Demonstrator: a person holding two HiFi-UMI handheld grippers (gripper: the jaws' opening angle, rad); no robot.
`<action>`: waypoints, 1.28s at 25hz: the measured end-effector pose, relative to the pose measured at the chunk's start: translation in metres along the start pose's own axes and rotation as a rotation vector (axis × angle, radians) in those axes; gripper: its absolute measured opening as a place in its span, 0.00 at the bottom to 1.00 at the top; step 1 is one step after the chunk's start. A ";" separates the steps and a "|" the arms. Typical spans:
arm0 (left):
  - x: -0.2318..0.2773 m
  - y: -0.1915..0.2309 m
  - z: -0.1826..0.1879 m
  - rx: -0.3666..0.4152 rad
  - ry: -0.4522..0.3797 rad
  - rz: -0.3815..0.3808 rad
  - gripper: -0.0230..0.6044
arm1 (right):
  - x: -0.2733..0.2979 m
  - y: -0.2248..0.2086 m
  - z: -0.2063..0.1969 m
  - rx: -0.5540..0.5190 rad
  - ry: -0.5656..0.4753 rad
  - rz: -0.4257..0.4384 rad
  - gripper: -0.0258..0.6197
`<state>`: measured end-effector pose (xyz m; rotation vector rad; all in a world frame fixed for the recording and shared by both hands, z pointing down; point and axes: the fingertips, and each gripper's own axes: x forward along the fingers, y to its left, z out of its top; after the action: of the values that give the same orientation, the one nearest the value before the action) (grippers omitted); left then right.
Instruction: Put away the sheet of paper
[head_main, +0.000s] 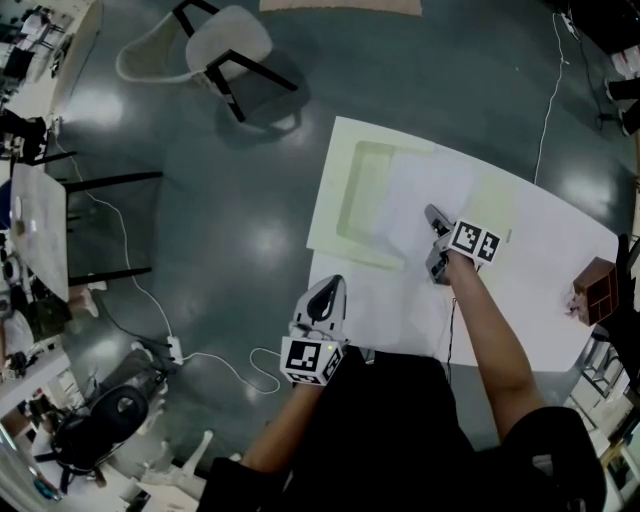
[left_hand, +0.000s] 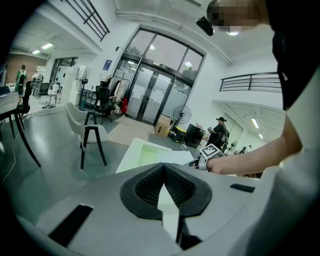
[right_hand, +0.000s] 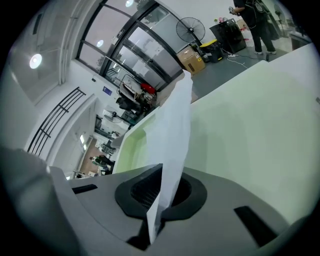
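Note:
A white sheet of paper (head_main: 428, 200) hangs over the pale green tray (head_main: 372, 200) on the white table (head_main: 540, 250). My right gripper (head_main: 434, 240) is shut on the sheet's near edge. In the right gripper view the paper (right_hand: 176, 130) stands up from the closed jaws of the right gripper (right_hand: 162, 175), with the tray (right_hand: 134, 146) behind it. My left gripper (head_main: 328, 292) hovers at the table's near left edge, apart from the sheet. In the left gripper view the tips of the left gripper (left_hand: 163, 166) meet with nothing held; the tray (left_hand: 149, 153) lies ahead.
A small brown wooden box (head_main: 595, 290) stands at the table's right end. A white chair (head_main: 225, 45) is on the floor beyond the table, a second table (head_main: 40, 225) stands at far left, and a white cable (head_main: 230, 365) runs over the floor near my left side.

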<state>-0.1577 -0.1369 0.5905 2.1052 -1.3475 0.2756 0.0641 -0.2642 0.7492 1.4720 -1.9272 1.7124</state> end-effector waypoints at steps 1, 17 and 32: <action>0.001 0.001 0.000 -0.005 0.000 0.003 0.04 | 0.002 0.000 -0.001 -0.002 0.005 0.001 0.04; 0.006 0.019 0.000 -0.029 0.004 0.009 0.04 | 0.034 0.022 -0.006 -0.035 0.058 0.022 0.04; 0.009 0.024 -0.004 -0.052 0.007 -0.009 0.04 | 0.061 0.041 -0.022 -0.014 0.092 0.040 0.04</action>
<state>-0.1742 -0.1482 0.6068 2.0645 -1.3271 0.2418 -0.0059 -0.2849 0.7707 1.3345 -1.9300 1.7472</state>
